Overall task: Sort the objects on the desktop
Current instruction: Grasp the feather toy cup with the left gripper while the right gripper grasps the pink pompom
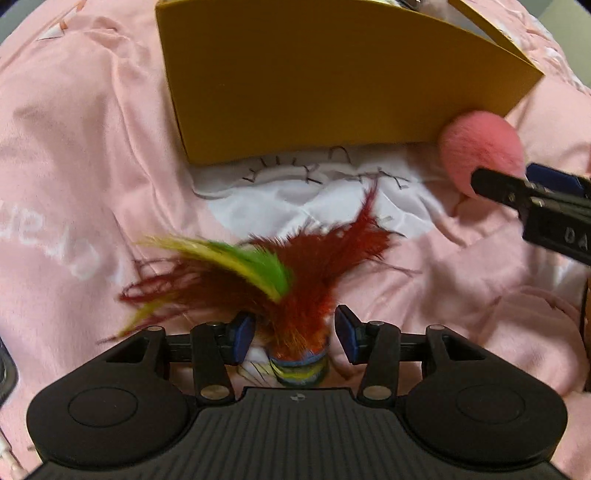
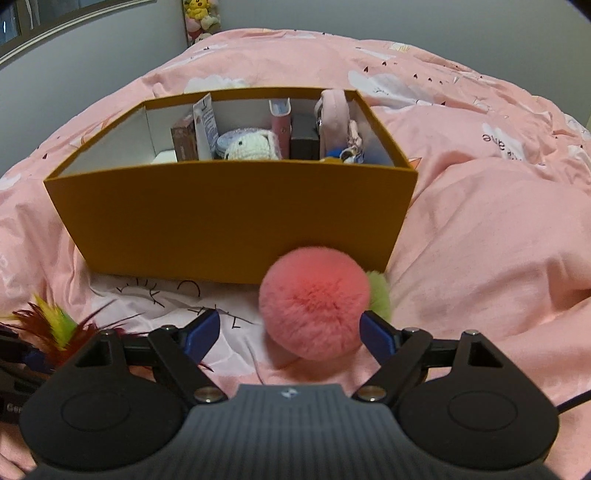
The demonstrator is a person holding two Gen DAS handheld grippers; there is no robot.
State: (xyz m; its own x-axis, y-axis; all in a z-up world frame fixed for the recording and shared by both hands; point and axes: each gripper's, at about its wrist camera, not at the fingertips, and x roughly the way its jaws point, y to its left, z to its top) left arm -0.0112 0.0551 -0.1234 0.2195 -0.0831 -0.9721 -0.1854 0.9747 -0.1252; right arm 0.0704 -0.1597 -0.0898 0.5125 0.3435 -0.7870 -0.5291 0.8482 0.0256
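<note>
A feather shuttlecock (image 1: 295, 291) with red, yellow and green feathers lies on the pink bedspread between the fingers of my open left gripper (image 1: 293, 332); the pads stand apart from its striped base. A pink pom-pom (image 2: 314, 302) with a small green tuft (image 2: 380, 295) sits in front of the yellow box (image 2: 229, 210), between the fingers of my open right gripper (image 2: 291, 334). The pom-pom also shows in the left wrist view (image 1: 480, 147), beside the box (image 1: 314, 81). The shuttlecock's feathers show at the lower left of the right wrist view (image 2: 55, 325).
The box holds several items: a crocheted white toy (image 2: 251, 147), small cartons, a pink pouch (image 2: 334, 110) and keychains. The pink bedspread (image 2: 480, 229) is rumpled, with a raised fold at the right. Plush toys (image 2: 201, 16) stand by the far wall.
</note>
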